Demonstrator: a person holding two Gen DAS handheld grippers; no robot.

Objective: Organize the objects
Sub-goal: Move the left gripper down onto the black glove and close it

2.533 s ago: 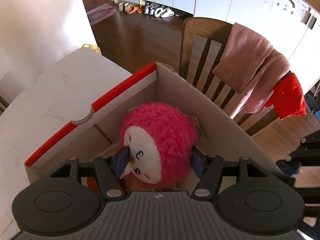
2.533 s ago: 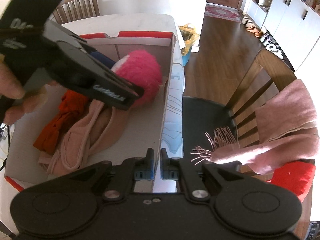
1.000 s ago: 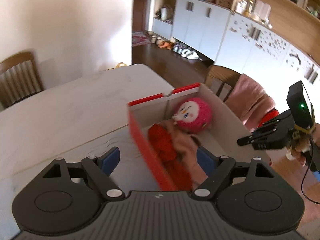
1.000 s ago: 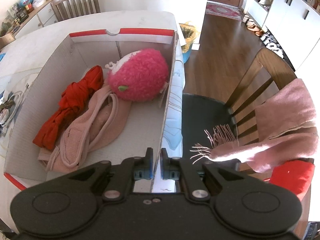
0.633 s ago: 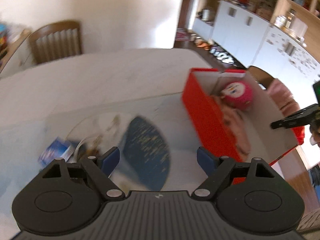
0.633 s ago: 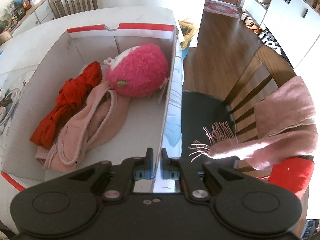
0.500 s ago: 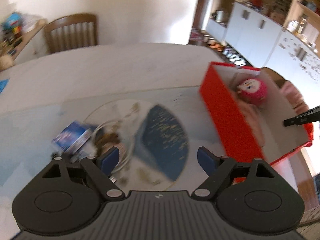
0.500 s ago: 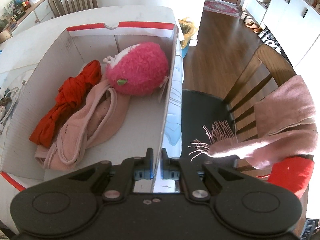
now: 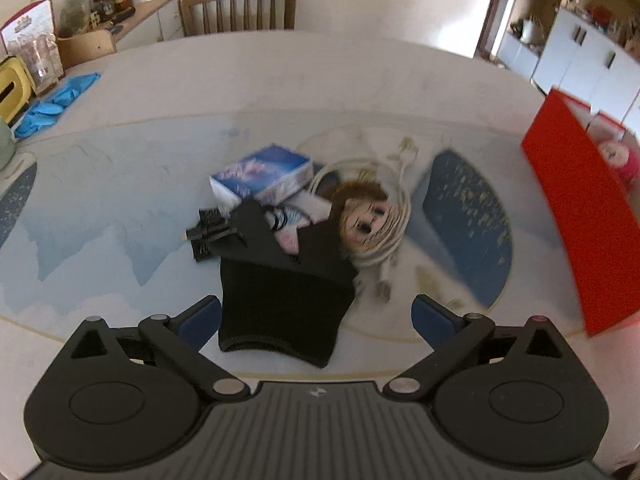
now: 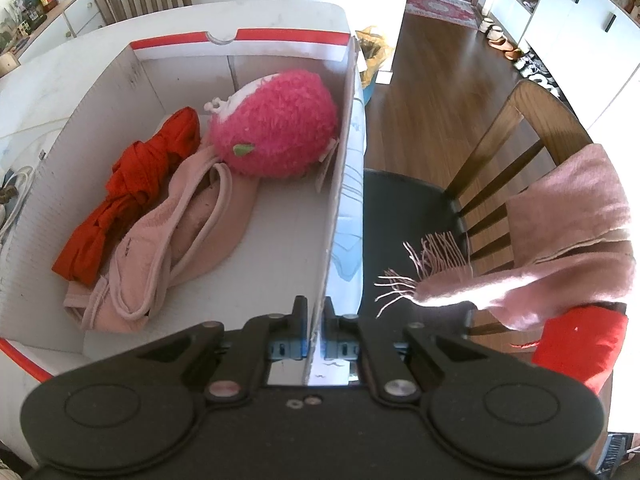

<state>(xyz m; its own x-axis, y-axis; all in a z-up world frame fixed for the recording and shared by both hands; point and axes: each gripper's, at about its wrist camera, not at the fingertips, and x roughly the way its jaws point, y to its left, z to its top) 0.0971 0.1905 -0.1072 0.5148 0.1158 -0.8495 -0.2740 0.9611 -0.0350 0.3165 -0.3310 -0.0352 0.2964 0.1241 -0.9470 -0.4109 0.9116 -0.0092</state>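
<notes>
While its jaws are opening with nothing between them, the left hand-held gripper (image 9: 315, 317) is hovering over a pile on the worktop (image 9: 120, 184).
Nearest is lying a black pouch (image 9: 286, 300), soft, light, best pinched across its flat body; the right hand-held gripper (image 10: 315, 330) is clamping the cardboard box (image 10: 336, 184) wall, thin and bendable.

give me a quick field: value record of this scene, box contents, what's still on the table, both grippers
box: red outside, white inside, on the table edge
in box: pink plush, red cloth, pink garment
on table: black pouch, doll, white cable, blue-white carton, black clip, heaped together
left gripper: jaws opening, nothing between the pads, above the pouch
right gripper: shut on the box wall
chair: beside the box, pink scarf over its back
</notes>
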